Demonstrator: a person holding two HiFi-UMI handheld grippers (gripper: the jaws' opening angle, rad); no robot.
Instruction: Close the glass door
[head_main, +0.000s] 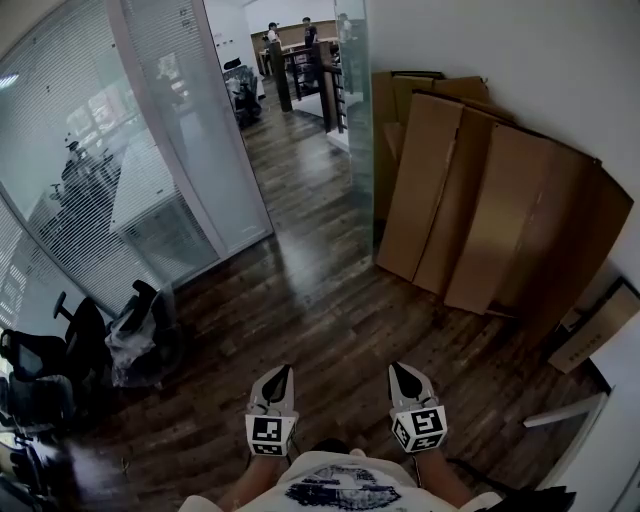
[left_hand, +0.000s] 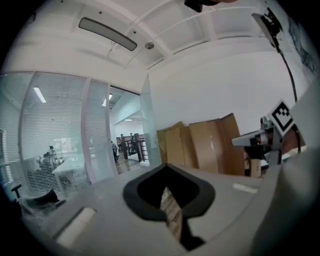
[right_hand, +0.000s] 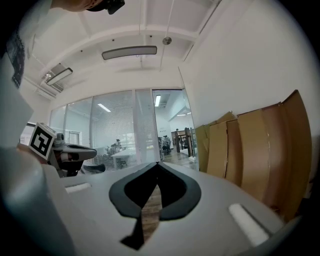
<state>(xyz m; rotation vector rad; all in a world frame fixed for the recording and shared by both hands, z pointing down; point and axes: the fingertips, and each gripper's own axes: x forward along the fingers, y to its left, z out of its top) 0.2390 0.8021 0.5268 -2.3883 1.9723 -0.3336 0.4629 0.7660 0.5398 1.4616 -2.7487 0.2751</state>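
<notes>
— Left gripper (left_hand: 166, 167): shut?
— Shut. Tips together, nothing between. Same for the right gripper (right_hand: 157, 165): closed, empty.
— Where, in the head view?
— Low in the frame, side by side, a little apart, above the floor (head_main: 320, 300), pointing ahead.
— And the door (head_main: 357, 120)?
— Well ahead, far from both grippers. Standing open at the right of the opening (head_main: 300, 130), swung back almost edge-on toward the wall (head_main: 520, 60).
— Beside it?
— Cardboard (head_main: 480, 210): flat brown sheets leaning on that wall, just right of the door's near edge.
— On the left?
— Partition (head_main: 90, 170) of glass with blinds, running up to the opening. Chairs (head_main: 60, 350) below it, at the lower left, dark and crowded together.
— Past the opening?
— More wood floor, then people (head_main: 290, 32), too small to make out.
</notes>
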